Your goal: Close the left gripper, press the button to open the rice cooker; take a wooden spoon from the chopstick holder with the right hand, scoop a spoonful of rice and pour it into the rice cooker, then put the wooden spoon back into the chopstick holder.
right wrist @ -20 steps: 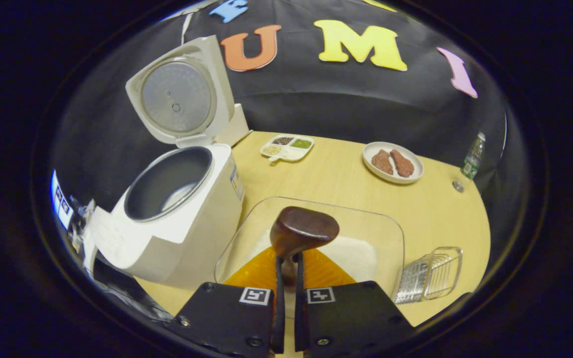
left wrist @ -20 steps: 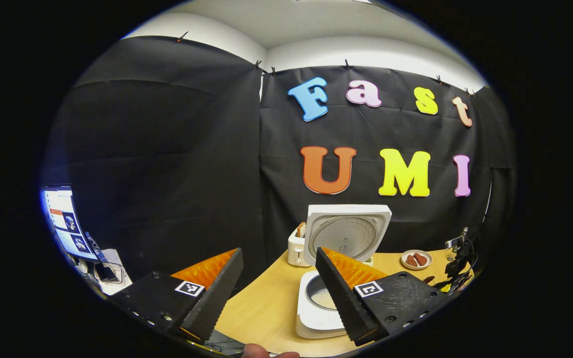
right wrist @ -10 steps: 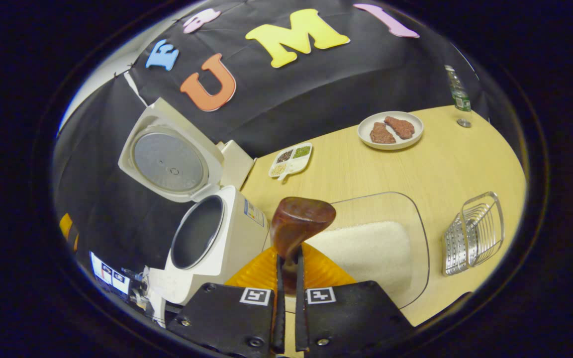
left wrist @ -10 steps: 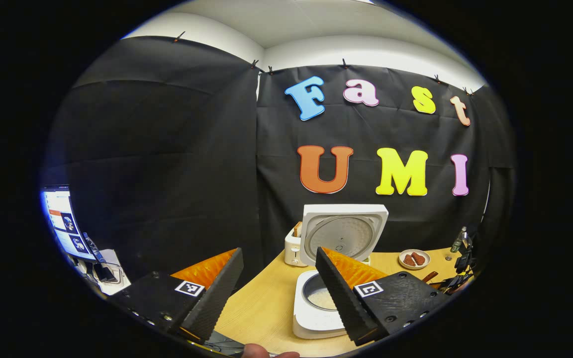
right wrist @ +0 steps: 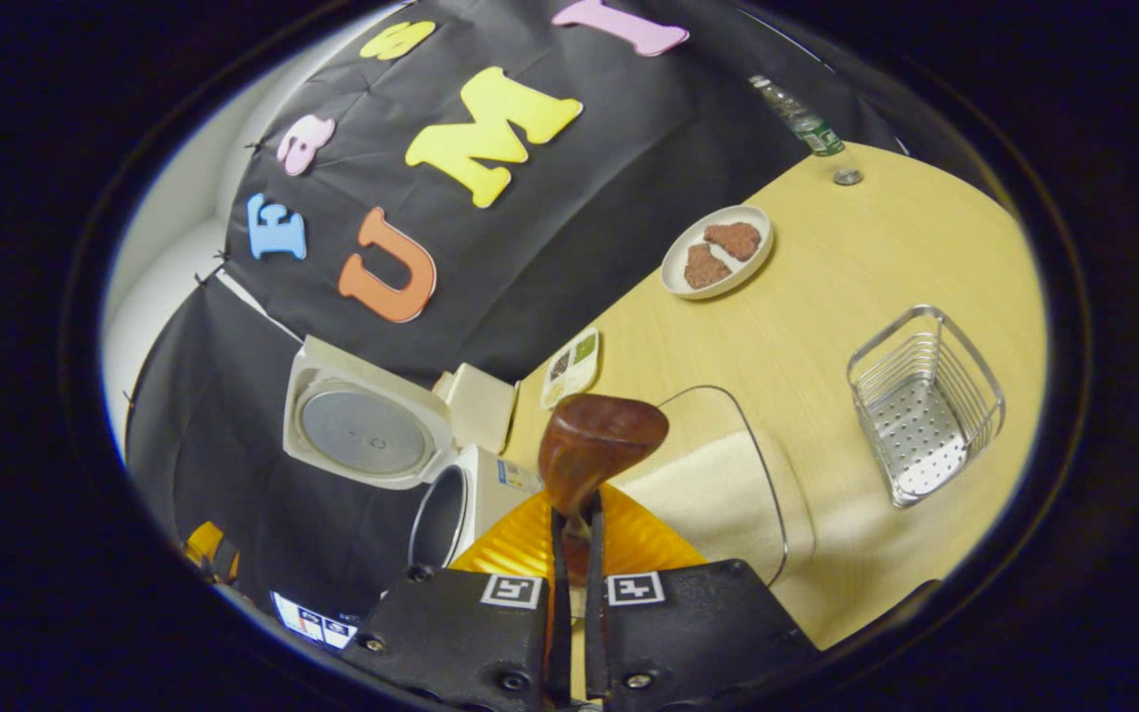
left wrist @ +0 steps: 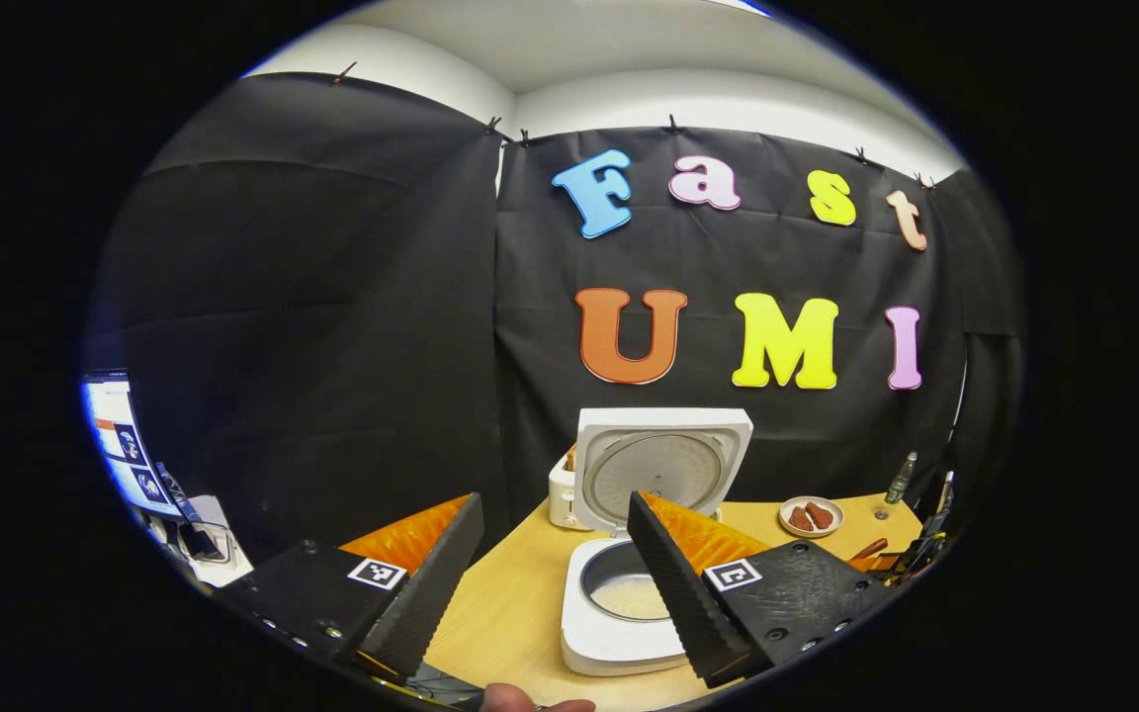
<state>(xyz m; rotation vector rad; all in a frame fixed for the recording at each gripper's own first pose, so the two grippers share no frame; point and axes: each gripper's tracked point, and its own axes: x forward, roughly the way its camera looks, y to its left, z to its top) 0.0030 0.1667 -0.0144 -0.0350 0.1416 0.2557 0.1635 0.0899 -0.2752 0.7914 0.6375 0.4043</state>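
Note:
The white rice cooker (left wrist: 619,613) stands open on the wooden table, lid (left wrist: 661,469) upright, with rice in its pot (left wrist: 631,595). My left gripper (left wrist: 555,583) hovers in front of it, open, with nothing between its fingers. In the right gripper view, my right gripper (right wrist: 571,554) is shut on the handle of the dark wooden spoon (right wrist: 597,450), bowl pointing forward. Below the spoon lies the clear glass dish of rice (right wrist: 728,485); the rice cooker (right wrist: 466,504) sits to its left. The metal wire chopstick holder (right wrist: 925,405) stands to the right.
A plate with two brown pieces (right wrist: 716,250) and a small divided dish of grains (right wrist: 571,366) lie farther back on the table (right wrist: 856,267). A bottle (right wrist: 807,124) stands at the far corner. A white toaster (left wrist: 560,492) sits behind the cooker. A monitor (left wrist: 130,465) glows at the left.
My right gripper has rolled and swung right with the spoon, away from the cooker, bringing the chopstick holder more into view. The left gripper drifted slightly and stays open.

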